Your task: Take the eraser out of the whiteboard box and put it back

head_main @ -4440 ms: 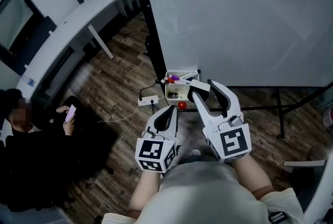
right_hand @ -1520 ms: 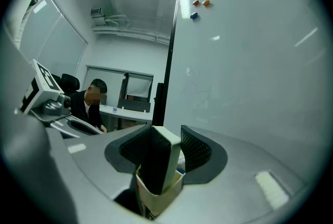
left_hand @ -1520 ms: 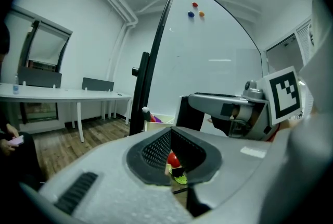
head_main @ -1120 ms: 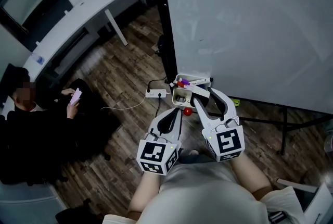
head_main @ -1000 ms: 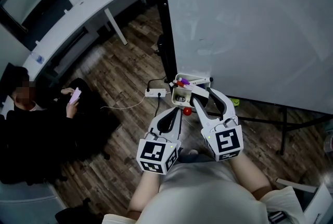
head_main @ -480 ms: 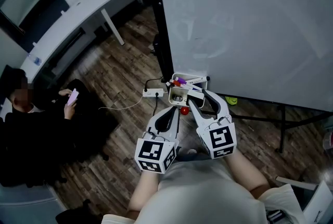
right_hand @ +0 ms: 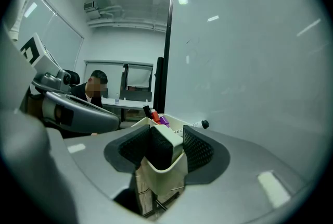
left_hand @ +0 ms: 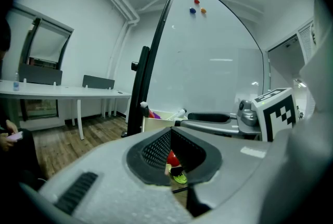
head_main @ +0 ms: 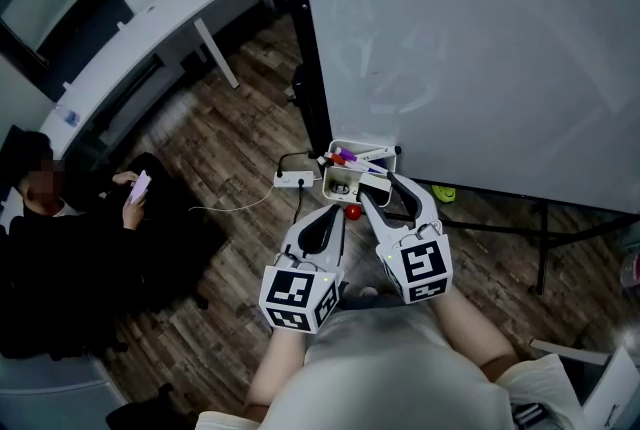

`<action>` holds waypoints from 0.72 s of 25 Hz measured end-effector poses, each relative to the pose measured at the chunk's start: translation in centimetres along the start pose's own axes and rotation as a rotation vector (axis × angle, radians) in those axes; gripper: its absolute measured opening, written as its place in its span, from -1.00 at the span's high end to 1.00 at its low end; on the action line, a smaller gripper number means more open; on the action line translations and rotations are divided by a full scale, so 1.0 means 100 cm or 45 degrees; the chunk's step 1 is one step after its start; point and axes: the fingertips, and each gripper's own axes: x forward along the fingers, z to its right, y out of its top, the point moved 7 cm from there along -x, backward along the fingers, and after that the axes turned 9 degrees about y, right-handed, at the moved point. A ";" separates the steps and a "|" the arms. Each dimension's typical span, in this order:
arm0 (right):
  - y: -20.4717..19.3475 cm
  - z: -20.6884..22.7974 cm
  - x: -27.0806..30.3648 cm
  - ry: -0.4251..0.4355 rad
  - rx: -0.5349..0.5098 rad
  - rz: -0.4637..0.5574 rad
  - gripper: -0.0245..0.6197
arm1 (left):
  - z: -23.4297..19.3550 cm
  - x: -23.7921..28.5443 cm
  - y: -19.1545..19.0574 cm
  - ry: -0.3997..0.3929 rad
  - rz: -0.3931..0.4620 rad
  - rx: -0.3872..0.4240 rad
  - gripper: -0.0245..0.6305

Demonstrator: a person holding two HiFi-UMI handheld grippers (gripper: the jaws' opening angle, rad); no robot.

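Nearest, the left gripper (head_main: 336, 212) hangs low over the wooden floor (head_main: 230, 148) with its fingertips together and nothing held; in the left gripper view (left_hand: 170, 134) a red ball (left_hand: 170, 158) and a small green thing (left_hand: 180, 178) on the floor show through the slot behind the tips. In the head view that red ball (head_main: 352, 212) lies just beyond the tips, right under the near end of the whiteboard box (head_main: 330, 180). To its right, the right gripper (head_main: 384, 186) reaches over the near end of the box with its jaws wide. In the right gripper view (right_hand: 165, 147) they are set on the eraser (right_hand: 156, 150), the left pad against its dark side and the right pad against its pale side. The eraser stands in the near end of the cream box (right_hand: 161, 178), with its top above the rim. At the far end of the box lie markers (head_main: 345, 156) with red and purple caps. The box hangs at the lower left corner of the whiteboard (head_main: 480, 48), beside the board's black post (head_main: 300, 48). A white power strip (head_main: 290, 180) lies on the floor just left of the box. Farther left a person in dark clothes (head_main: 60, 258) sits holding a phone (head_main: 138, 186), and a long white desk (head_main: 150, 28) runs along the far wall.
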 end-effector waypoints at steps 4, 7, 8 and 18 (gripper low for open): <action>0.001 0.000 0.000 -0.001 -0.002 0.005 0.26 | 0.001 0.000 0.001 0.002 0.006 0.001 0.92; -0.001 0.000 -0.002 -0.001 -0.008 -0.005 0.23 | 0.002 -0.001 0.001 0.003 0.007 0.001 0.92; -0.001 0.001 -0.003 -0.002 -0.007 -0.005 0.22 | 0.003 -0.001 0.001 0.003 0.008 0.001 0.92; 0.003 -0.003 -0.013 0.008 0.012 0.030 0.21 | 0.007 -0.004 -0.001 0.011 0.013 0.002 0.92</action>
